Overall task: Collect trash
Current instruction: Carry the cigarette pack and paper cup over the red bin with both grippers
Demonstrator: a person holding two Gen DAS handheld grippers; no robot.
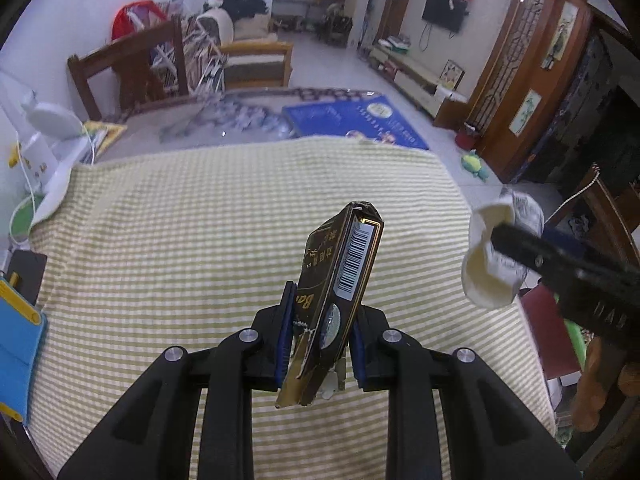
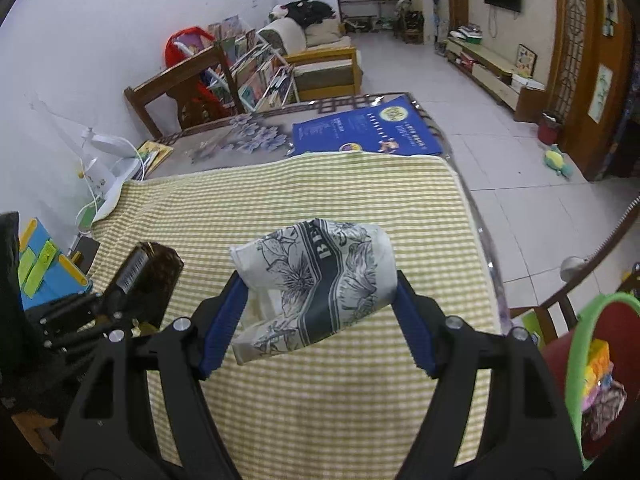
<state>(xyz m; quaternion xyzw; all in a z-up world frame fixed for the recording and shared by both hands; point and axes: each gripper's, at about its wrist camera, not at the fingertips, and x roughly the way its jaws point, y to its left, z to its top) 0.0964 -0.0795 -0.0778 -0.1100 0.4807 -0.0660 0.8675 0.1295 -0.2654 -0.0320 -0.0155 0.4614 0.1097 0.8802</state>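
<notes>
Left gripper (image 1: 320,332) holds a flat box (image 1: 340,280) on edge above the tablecloth (image 1: 180,240). Right gripper (image 2: 320,308) at its 3 o'clock holds a crushed paper cup (image 2: 320,280) sideways, above the cloth too. Poster (image 2: 368,128) on the table at 12, behind the cloth. Lamp (image 1: 52,120) at 10. Bin (image 2: 592,360) at 4, beside the table edge.
</notes>
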